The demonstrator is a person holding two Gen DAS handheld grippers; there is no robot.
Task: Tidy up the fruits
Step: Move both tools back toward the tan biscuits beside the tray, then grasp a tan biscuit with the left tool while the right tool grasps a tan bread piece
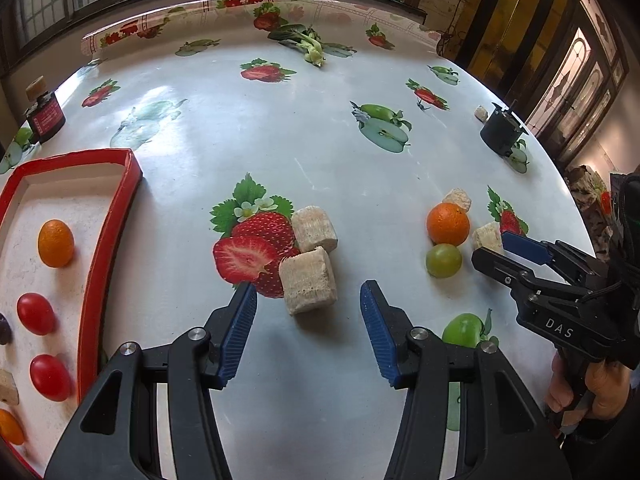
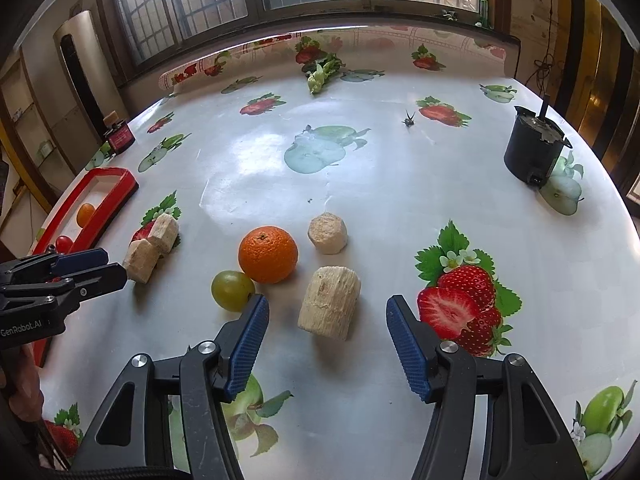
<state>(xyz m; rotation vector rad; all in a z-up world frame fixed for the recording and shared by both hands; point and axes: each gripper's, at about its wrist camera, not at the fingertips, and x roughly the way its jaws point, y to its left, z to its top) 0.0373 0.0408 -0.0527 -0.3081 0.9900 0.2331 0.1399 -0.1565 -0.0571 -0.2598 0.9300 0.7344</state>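
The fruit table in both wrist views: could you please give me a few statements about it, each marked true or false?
1. Both grippers are open and empty. True: left gripper, right gripper.
2. The orange lies in the red tray. False: it sits on the table beside the green grape.
3. The tray holds red tomatoes. True.
4. The black pot lies tipped over. False: it stands upright.
5. The right gripper faces a pale cut chunk. True.
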